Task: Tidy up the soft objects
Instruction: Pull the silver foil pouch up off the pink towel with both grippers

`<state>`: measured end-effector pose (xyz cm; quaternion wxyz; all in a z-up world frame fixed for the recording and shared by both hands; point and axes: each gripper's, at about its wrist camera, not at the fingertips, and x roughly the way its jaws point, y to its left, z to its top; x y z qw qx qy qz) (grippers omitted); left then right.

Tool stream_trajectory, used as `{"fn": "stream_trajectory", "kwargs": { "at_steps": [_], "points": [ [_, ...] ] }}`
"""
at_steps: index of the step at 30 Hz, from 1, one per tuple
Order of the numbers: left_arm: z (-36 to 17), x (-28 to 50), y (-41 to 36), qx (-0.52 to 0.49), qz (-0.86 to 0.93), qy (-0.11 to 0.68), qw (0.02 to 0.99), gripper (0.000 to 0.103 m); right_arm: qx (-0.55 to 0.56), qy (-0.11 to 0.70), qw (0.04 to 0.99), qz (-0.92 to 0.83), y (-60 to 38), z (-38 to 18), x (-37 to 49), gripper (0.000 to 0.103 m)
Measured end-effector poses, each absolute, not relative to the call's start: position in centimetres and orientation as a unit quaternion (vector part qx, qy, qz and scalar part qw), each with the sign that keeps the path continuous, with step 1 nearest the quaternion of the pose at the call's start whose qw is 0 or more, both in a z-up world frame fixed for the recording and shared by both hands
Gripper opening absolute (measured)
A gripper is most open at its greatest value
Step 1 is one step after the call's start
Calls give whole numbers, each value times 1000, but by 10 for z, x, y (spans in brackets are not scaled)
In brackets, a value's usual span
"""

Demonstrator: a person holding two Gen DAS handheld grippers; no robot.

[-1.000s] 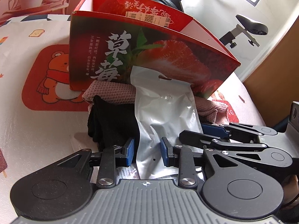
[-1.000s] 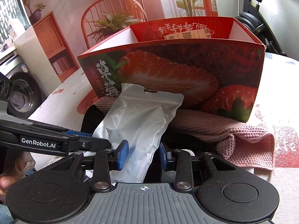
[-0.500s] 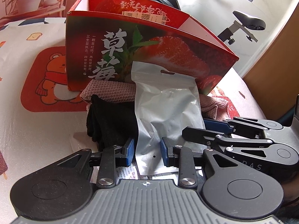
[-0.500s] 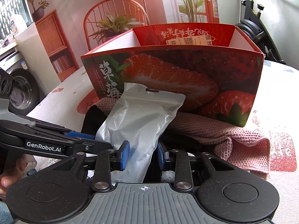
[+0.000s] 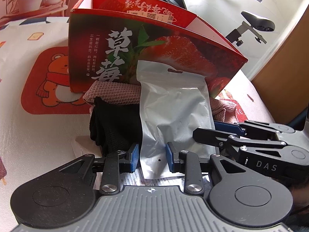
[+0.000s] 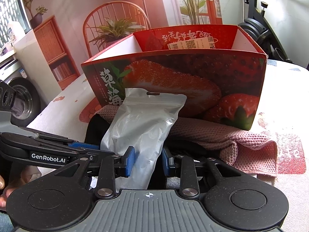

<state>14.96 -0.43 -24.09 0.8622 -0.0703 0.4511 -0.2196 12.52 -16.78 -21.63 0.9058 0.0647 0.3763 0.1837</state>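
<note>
Silver pouch [image 5: 174,114] stands upright between both pairs of tongs, its lower end caught from two sides. In the left wrist view we see the left tongs [image 5: 151,157] with blue pads [image 5: 134,155] set against the pouch's edges, grasping its bottom part. In the right wrist view the right tongs [image 6: 147,161] are closing, and their pads press into the pouch's lower half, which bulges above them. Each pair also shows in the other's view, reaching in from the side just beside the pouch.

Behind the pouch we see a black fabric bundle [image 5: 112,123] on the left and a pink knitted cloth [image 6: 241,145] that spreads along the foot of a red strawberry box [image 6: 193,81]. The pouch's hang-hole top leans toward the box's front wall; we cannot tell whether it touches. The box is open at the top with a white divider inside. Everything sits on a worktop [image 5: 38,135] covered with a white printed cloth bearing a bear picture [image 5: 54,77].
</note>
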Motion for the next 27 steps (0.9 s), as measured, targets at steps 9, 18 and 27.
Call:
{"fn": "stream_trajectory", "kwargs": {
  "at_steps": [9,18,27],
  "points": [
    [-241,149,-6,-66,-220,449,864,32,68,377,906,178,-168,-217,126,28],
    [-238,147,-10,-57,-221,444,867,32,58,372,909,181,-165,-215,124,24],
    [-229,140,-3,-69,-230,429,871,32,40,353,917,184,-162,-205,117,22]
  ]
}}
